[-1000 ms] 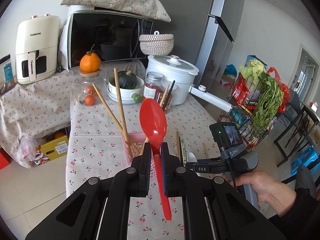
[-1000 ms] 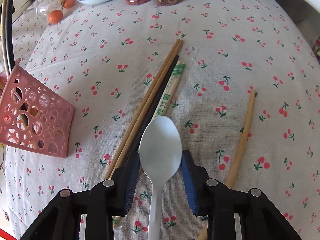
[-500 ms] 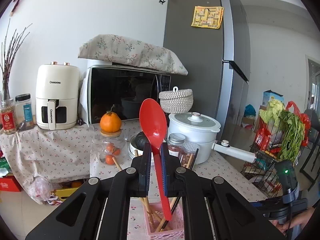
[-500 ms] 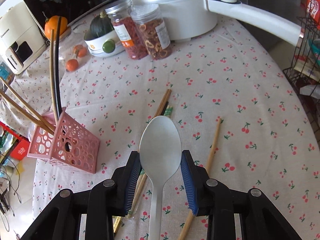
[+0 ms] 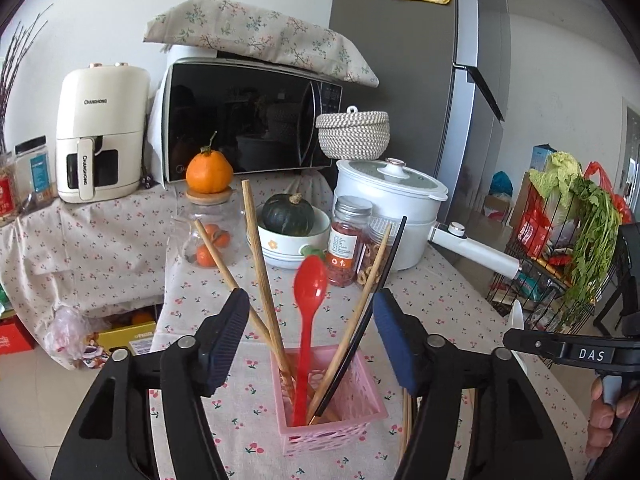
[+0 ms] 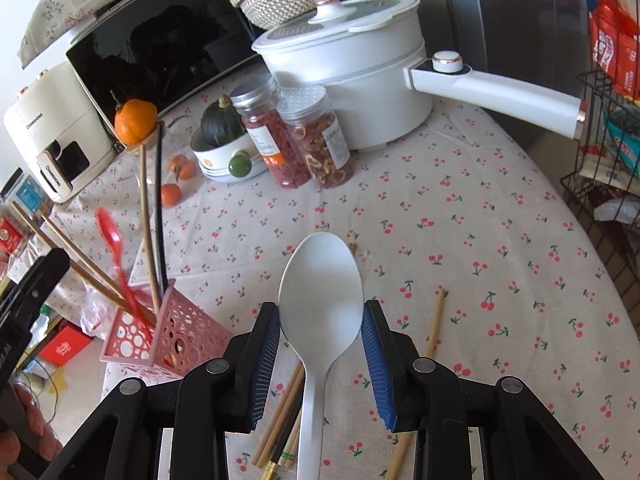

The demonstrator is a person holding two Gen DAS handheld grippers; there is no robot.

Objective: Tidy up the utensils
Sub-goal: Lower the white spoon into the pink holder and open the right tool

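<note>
Opening my left tongs (image 5: 310,330) just above the pink holder (image 5: 356,404), I have nothing between their pads; the red spoon (image 5: 309,308) stands handle-down inside the holder, apart from both pads, leaning among wooden chopsticks (image 5: 260,264) and one black chopstick (image 5: 372,312). The holder sits near the edge of the cherry-print tabletop (image 6: 480,216).

My right tongs (image 6: 321,332) are pinching the white spoon (image 6: 320,300) by the sides of its bowl, bowl forward, handle running back between the arms, raised over the tabletop. Below it a bundle of loose chopsticks (image 6: 280,436) lies on the cloth, and a single wooden chopstick (image 6: 434,328) lies just to the right, apart from the bundle. Seen from the right tongs, the holder stands to the left, tilted, with the red spoon sticking out. Farther back stand two jars (image 6: 296,136), a bowl with a dark squash (image 6: 220,132) and a white pot (image 6: 352,68).
</note>
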